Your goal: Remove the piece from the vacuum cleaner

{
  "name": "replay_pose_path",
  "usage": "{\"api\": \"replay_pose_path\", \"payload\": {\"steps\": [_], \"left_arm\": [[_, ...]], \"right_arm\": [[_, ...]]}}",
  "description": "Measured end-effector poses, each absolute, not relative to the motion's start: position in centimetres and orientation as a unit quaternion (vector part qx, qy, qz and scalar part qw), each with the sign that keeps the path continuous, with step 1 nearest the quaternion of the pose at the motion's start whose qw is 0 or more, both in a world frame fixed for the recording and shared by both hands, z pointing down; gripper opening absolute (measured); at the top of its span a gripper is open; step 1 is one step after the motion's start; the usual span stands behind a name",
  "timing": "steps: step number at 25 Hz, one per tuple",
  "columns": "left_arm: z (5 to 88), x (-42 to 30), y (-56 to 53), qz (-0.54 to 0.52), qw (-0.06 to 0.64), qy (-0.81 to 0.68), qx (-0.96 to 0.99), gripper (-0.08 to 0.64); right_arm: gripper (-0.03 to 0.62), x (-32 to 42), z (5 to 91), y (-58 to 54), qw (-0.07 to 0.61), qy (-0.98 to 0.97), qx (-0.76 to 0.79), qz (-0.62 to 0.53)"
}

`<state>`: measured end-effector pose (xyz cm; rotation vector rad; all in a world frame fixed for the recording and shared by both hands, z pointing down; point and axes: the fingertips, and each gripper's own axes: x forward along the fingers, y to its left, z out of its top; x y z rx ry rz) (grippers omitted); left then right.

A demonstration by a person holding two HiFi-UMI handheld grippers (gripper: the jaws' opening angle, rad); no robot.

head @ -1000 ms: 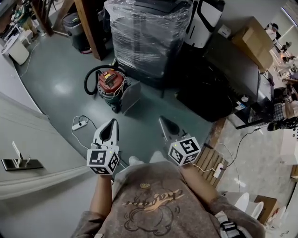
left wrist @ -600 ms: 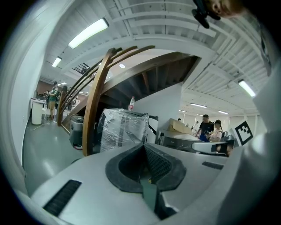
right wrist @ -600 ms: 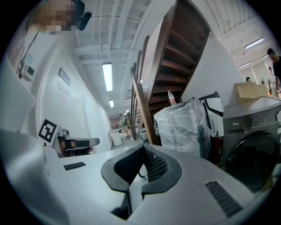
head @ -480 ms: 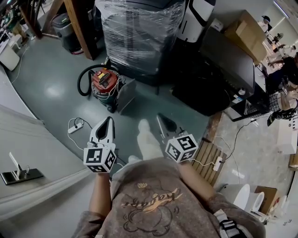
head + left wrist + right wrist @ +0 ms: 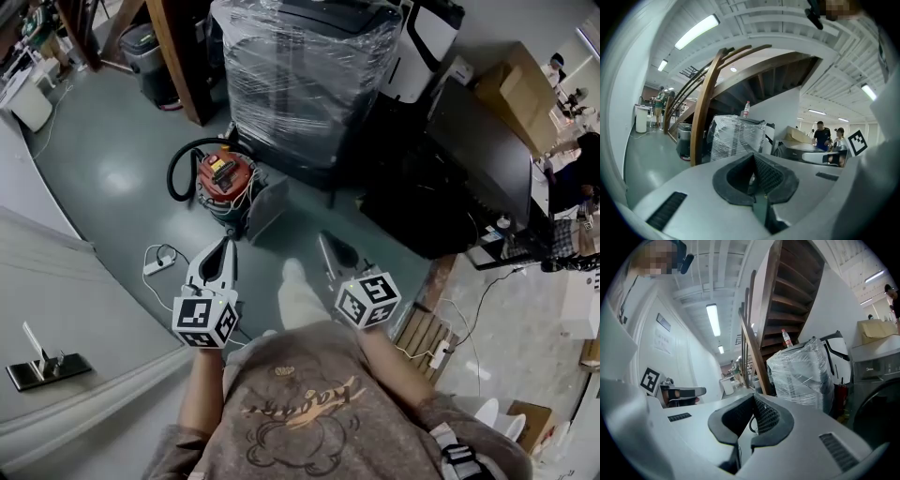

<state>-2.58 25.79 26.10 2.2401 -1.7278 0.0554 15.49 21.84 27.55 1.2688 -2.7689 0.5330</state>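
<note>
Apparently pre-reach: L gripper (image 5: 221, 248) & R gripper (image 5: 330, 246) closed on nothing, held low, since vacuum (image 5: 223, 176) sits well ahead on floor (image 5: 112, 178).

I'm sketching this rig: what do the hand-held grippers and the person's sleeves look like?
The left hand-held gripper and right hand-held gripper are pale grey tapered shells with black mesh-textured pads and a white cube of black square markers. Brownish short-sleeved T-shirt.

- The vacuum cleaner (image 5: 223, 176) shows only its top; its underside is hidden and its fittings are too small to tell apart.
- The wrapped crate (image 5: 305, 66) runs off the top edge.
- Only one leg (image 5: 300, 298) shows past the person's shirt (image 5: 300, 403).
- A small object (image 5: 42, 364) on the ledge (image 5: 56, 309) is too small to name.
</note>
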Motion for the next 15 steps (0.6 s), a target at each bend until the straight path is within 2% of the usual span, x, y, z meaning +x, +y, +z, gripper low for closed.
{"api": "replay_pose_path", "payload": {"steps": [15], "left_arm": [[25.4, -4.6, 9.3, 0.007, 0.182, -0.624, 0.760, 0.002]], "right_arm": [[-0.002, 12.1, 27.9, 3.9, 0.062, -0.920, 0.340, 0.183]]}}
